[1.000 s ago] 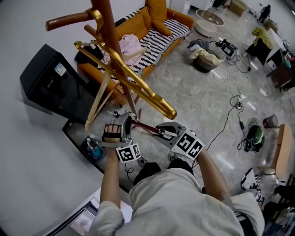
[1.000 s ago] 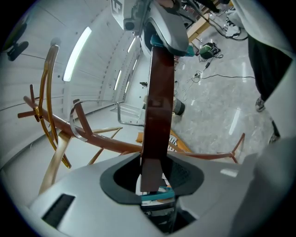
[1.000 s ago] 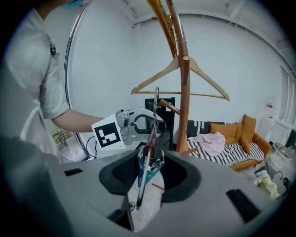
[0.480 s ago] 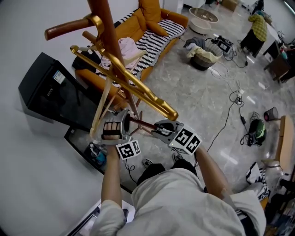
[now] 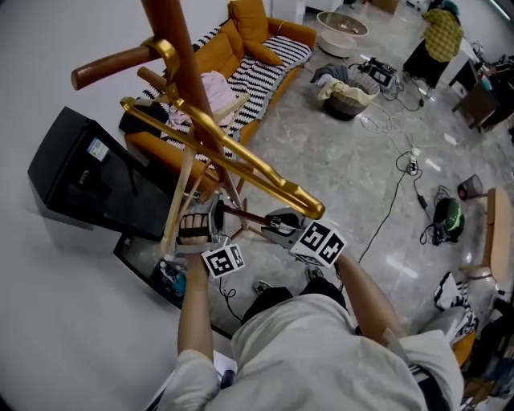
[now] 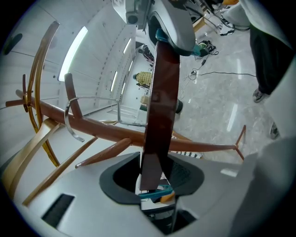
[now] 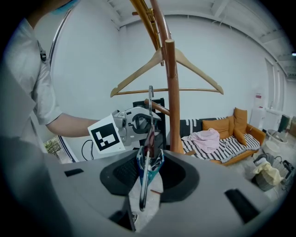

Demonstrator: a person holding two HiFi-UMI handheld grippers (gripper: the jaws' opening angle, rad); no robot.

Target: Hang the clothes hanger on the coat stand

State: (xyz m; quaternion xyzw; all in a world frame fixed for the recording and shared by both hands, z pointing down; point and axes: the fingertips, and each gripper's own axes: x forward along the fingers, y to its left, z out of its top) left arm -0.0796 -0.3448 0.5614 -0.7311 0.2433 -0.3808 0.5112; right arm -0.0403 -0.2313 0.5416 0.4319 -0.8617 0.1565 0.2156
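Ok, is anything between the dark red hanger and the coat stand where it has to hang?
Yes. A pale wooden hanger already hangs on the brown wooden coat stand, straight ahead of the dark red hanger, and a gold-coloured hanger slants just above it.

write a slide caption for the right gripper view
Right hand-held gripper clamps the dark red hanger edge-on, facing the coat stand that carries a pale wooden hanger

Bright, even indoor light; ceiling strip lights [image 6: 74, 51] glare; fisheye warp w/ dark corners.
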